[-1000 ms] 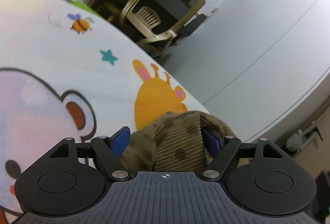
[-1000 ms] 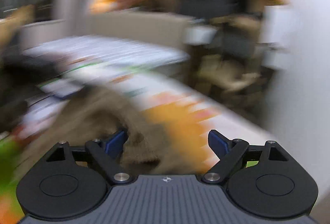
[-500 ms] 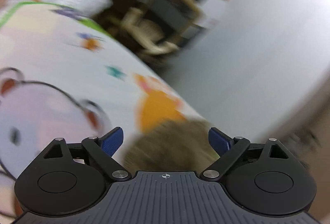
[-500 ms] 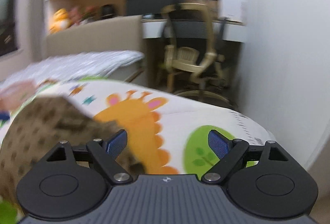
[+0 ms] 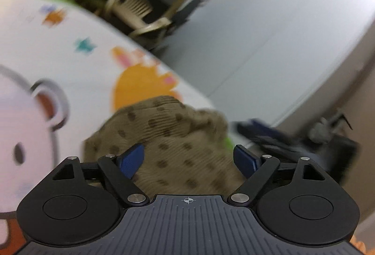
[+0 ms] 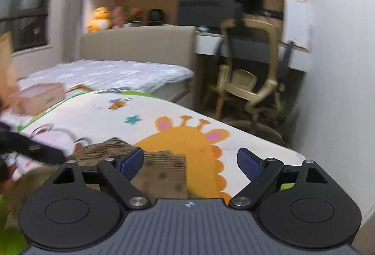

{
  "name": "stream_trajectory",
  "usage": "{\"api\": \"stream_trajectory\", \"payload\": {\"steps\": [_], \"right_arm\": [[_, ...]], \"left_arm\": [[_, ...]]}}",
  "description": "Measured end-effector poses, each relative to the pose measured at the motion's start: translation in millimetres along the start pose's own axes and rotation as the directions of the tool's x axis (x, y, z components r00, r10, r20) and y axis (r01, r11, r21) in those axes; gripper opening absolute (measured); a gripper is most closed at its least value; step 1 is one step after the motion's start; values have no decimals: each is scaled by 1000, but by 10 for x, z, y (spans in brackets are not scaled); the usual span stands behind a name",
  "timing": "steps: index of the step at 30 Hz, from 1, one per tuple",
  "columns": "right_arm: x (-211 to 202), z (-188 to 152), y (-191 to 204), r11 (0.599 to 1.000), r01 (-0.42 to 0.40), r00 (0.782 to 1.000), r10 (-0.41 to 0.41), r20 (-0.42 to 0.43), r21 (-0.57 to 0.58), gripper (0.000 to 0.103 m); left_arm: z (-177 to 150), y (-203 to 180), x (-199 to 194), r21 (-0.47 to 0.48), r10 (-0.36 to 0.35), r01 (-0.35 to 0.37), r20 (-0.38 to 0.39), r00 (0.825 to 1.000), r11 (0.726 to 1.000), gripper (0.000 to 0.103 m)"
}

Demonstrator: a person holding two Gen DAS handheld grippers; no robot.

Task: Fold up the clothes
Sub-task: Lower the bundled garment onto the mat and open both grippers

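Observation:
A brown corduroy garment with dark dots (image 5: 171, 133) lies bunched on the cartoon animal mat (image 5: 70, 43). My left gripper (image 5: 187, 158) hovers low over it, its jaws closing, with the cloth between the blue pads but not visibly squeezed. In the right wrist view the same garment (image 6: 161, 168) lies under the left finger of my right gripper (image 6: 191, 161), which stands open; its right pad hangs over the orange giraffe print. A blurred dark gripper body (image 6: 30, 149) shows at the left of that view.
The mat (image 6: 164, 109) ends near a white wall (image 5: 269, 32) on the right. A tan desk chair (image 6: 248, 76) stands behind the mat, a bed with a grey cover (image 6: 112, 74) and a pink box (image 6: 37, 97) at the back left.
The left jaws stood tight on a cloth bunch, spread wide, and now narrow again over the garment. The right view has steadied, and the garment has dropped onto the mat.

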State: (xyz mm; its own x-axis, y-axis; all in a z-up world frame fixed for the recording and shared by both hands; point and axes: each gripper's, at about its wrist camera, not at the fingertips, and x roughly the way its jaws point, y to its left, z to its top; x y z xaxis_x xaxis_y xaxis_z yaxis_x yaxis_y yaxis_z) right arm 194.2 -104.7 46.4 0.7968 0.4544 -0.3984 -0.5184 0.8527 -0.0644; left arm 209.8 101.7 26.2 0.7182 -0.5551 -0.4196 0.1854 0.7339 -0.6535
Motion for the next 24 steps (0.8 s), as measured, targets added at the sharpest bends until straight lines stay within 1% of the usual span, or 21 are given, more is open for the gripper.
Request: {"api": "stream_trajectory", "payload": {"steps": [1, 2, 4, 5, 7, 8, 10, 13, 14, 16, 18, 19, 21, 23, 24], "right_arm": [[6, -9, 52, 998, -41, 999, 40, -23, -38, 88], [55, -62, 142, 995, -65, 997, 61, -55, -77, 88], [152, -167, 322, 982, -117, 988, 99, -120, -152, 88], [196, -205, 345, 983, -111, 987, 92, -131, -145, 88], [284, -280, 391, 986, -99, 985, 78, -153, -133, 88], [328, -318, 414, 988, -93, 984, 71, -164, -127, 88], [365, -319, 333, 994, -94, 978, 82, -192, -57, 90], [380, -356, 312, 995, -97, 975, 90, -203, -27, 91], [385, -367, 303, 995, -100, 974, 96, -206, -10, 91], [397, -402, 227, 990, -115, 967, 129, -222, 78, 91], [391, -455, 147, 976, -129, 958, 168, -233, 173, 91], [374, -483, 120, 969, -134, 955, 183, -234, 210, 91], [315, -517, 144, 967, -132, 955, 183, -232, 217, 91], [205, -542, 210, 967, -132, 954, 183, -236, 219, 91], [134, -553, 248, 966, -136, 953, 188, -238, 221, 91]], "left_arm": [[-12, 94, -5, -9, 17, -17, 9, 1000, 1000, 82], [-11, 175, -10, -19, 41, -41, 19, 999, 999, 81], [10, 314, -38, -66, 52, -50, 32, 998, 997, 80], [24, 371, -56, -91, 52, -49, 35, 998, 995, 80], [70, 340, -143, -97, 84, -80, 35, 996, 992, 81], [94, 322, -187, -99, 100, -97, 35, 994, 990, 88], [140, 287, -275, -103, 133, -129, 34, 991, 986, 91], [50, 230, -680, -132, 24, -20, 26, 999, 991, 93], [15, 182, -735, -133, -4, 7, 20, 1000, 991, 94], [-128, 100, -896, -136, -90, 86, -22, 996, 987, 95], [-300, 85, -822, -177, -170, 152, -93, 981, 972, 95], [-387, 78, -783, -200, -211, 183, -127, 969, 963, 96], [-560, 64, -703, -248, -292, 241, -192, 937, 938, 96], [-655, 110, -563, -291, -284, 219, -207, 936, 931, 96], [-662, 146, -524, -309, -270, 202, -197, 942, 929, 96]]}}
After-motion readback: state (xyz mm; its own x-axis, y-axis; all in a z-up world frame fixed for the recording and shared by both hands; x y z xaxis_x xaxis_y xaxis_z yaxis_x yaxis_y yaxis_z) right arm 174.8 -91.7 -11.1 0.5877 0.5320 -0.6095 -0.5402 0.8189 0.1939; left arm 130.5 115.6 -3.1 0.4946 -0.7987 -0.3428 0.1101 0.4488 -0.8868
